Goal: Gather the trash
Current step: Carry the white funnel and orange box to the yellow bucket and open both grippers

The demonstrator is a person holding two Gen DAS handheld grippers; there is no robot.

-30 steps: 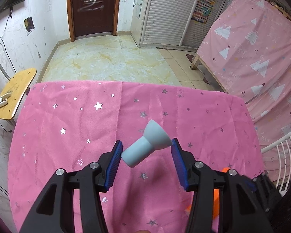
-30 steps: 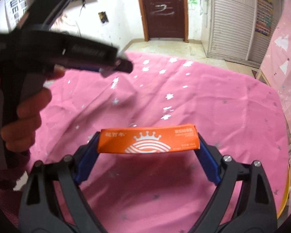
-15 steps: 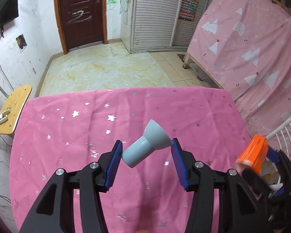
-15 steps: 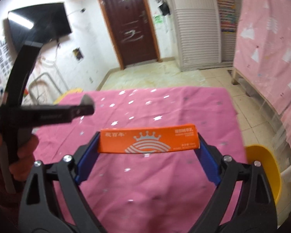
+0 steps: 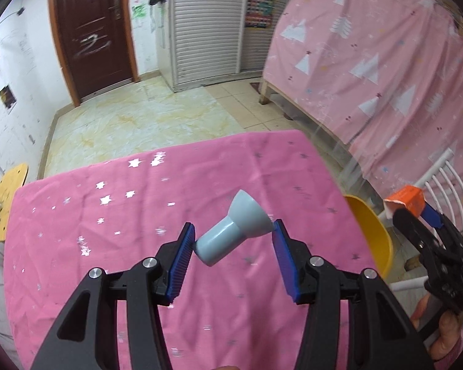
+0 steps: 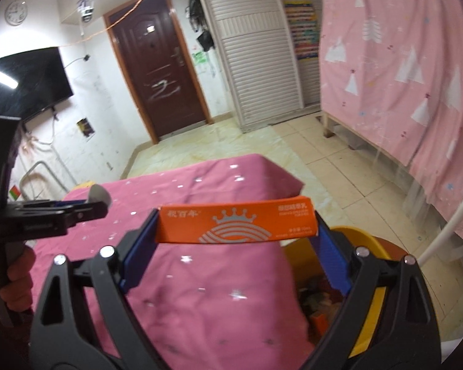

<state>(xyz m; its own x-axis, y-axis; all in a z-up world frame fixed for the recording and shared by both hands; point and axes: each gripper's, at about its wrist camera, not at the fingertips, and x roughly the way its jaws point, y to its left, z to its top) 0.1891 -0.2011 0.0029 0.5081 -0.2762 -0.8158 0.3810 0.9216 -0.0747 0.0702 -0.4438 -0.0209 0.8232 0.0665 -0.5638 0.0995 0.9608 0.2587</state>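
My left gripper (image 5: 233,243) is shut on a pale grey funnel-shaped plastic piece (image 5: 231,231), held above the right part of the pink starred tablecloth (image 5: 139,209). My right gripper (image 6: 236,225) is shut on a long orange carton (image 6: 236,224) printed with a white crown, gripped by its two ends. That carton hangs over the table's right edge, near a yellow bin (image 6: 367,240) holding scraps. In the left wrist view the right gripper (image 5: 416,212) with the orange carton (image 5: 409,199) shows at the far right, beside the yellow bin (image 5: 370,231). The left gripper (image 6: 86,208) appears at the left of the right wrist view.
A pink curtain with white trees (image 5: 370,61) hangs to the right. A white metal rack (image 5: 447,178) stands by the bin. A brown door (image 5: 89,30) and a slatted white cabinet (image 5: 206,21) are across the tiled floor. A small wooden stool (image 5: 6,200) sits left of the table.
Both grippers have swung to the right across the table, each keeping its item. The yellow bin has come into view beside the table's right edge.
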